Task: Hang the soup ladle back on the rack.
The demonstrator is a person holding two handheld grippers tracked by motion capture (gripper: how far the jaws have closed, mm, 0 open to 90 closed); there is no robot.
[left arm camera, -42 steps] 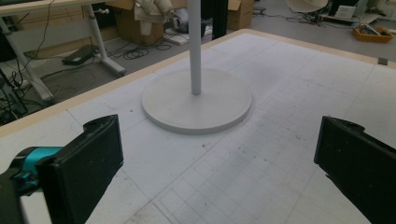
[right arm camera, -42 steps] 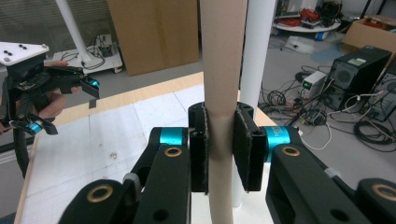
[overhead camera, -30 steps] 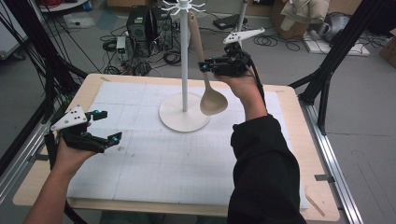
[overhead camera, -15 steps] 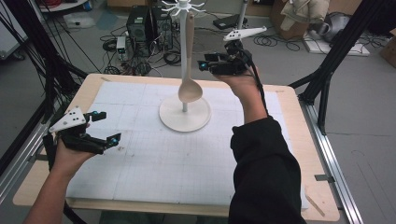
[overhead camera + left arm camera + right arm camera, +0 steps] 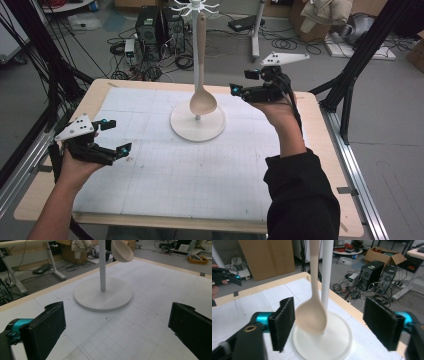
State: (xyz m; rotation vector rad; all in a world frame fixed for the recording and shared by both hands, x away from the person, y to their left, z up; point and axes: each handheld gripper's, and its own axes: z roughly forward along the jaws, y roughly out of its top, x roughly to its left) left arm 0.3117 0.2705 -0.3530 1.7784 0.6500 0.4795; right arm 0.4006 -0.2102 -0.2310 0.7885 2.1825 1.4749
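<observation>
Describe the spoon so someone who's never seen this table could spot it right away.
On the white gridded mat covering the table stands a white pole stand with a round base. The pale wooden spoon hangs from its top hooks, bowl down, beside the pole: the one beige thing there.

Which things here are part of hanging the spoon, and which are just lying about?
Part of the job:
- wooden spoon, hanging on the stand
- white hook stand on the table mat
- right gripper, jaws just opened, pads clear of the spoon
- left gripper, open, idle over the mat

Lying about:
- computer towers on the floor
- cardboard boxes
- loose cables
</observation>
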